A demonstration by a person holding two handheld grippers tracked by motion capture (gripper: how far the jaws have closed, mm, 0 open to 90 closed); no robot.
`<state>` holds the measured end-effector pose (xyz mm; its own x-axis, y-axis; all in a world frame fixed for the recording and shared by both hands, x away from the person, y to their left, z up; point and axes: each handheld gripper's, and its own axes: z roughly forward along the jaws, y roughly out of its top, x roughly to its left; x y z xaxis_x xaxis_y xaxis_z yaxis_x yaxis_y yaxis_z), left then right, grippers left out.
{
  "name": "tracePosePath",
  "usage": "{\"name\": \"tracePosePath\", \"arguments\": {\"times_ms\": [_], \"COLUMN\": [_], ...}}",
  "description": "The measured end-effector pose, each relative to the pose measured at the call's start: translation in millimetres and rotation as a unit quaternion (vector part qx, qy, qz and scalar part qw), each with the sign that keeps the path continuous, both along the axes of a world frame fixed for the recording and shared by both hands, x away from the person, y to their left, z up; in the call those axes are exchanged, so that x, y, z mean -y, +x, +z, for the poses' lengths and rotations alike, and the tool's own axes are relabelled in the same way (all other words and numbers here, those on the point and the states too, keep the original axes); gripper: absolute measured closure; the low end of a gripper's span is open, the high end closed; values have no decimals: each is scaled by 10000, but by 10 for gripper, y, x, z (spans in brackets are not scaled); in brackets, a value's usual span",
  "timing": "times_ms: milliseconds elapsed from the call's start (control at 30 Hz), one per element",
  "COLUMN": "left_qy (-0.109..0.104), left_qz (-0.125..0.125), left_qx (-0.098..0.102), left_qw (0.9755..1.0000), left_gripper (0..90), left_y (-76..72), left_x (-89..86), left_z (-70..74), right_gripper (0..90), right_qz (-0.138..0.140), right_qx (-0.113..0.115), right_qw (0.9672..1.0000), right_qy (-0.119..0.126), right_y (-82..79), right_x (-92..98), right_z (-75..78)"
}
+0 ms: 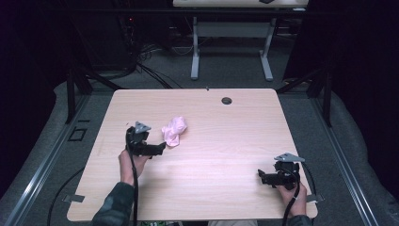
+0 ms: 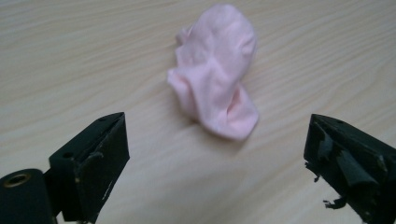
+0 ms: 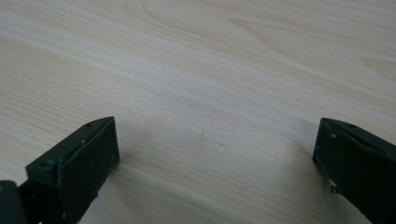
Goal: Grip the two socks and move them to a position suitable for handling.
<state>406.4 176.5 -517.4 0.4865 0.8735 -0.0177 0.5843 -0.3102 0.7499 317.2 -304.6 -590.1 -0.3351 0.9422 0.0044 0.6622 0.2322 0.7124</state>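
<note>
Here, a small crumpled pink cloth (image 1: 174, 130) lies on the pale wooden table (image 1: 211, 197), left of the middle and a little toward the far edge. It is a soft, thin knit bunched into a lump, rounder at its far end and narrowing to a folded tip at the near end, with creases and soft shadows across it; in the left gripper view the cloth (image 2: 215, 72) sits ahead of the jaws, apart from both.

The left gripper (image 1: 160, 148) is held just beside the near left of the cloth, its black body angled toward it, with the left hand (image 1: 131, 162) gripping from below and a dark patterned sleeve (image 1: 115, 205) coming in from the bottom edge. Its jaws stand spread wide with nothing between them, only bare wood.

The right gripper (image 1: 261, 176) rests well apart, near the table's near right corner, pointing left across the table, held by the right hand (image 1: 292, 194). Its jaws too stand wide apart over bare wood grain in the right gripper view.

A round dark hole (image 1: 227, 100) sits near the far edge of the table.
</note>
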Motion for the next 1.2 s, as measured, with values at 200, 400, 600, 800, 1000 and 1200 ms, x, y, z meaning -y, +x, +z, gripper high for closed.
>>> {"name": "tracePosePath", "arguments": {"times_ms": [200,400,600,800,1000,1200], "left_qy": [216,536,598,511,377,304], "left_qz": [-153,-54,34,-35,-69,-185], "left_qx": [-57,-220,-245,-192,-17,167], "left_qw": [9996,9983,9979,9985,9993,9992], "left_gripper": [245,429,696,834,834,839], "left_y": [422,624,657,627,515,365], "left_x": [373,572,598,541,459,401], "left_z": [-66,-246,-343,-341,-192,0], "right_gripper": [0,0,0,0,0,0], "right_qz": [1,-11,1,4,-11,-1], "right_qx": [-1,12,-1,-1,11,-2], "right_qw": [10000,10000,10000,10000,10000,10000], "right_qy": [1,16,-2,-3,15,-4], "right_y": [1,0,0,0,0,1], "right_x": [0,-2,0,1,-2,0], "right_z": [0,-3,0,0,-2,0]}}
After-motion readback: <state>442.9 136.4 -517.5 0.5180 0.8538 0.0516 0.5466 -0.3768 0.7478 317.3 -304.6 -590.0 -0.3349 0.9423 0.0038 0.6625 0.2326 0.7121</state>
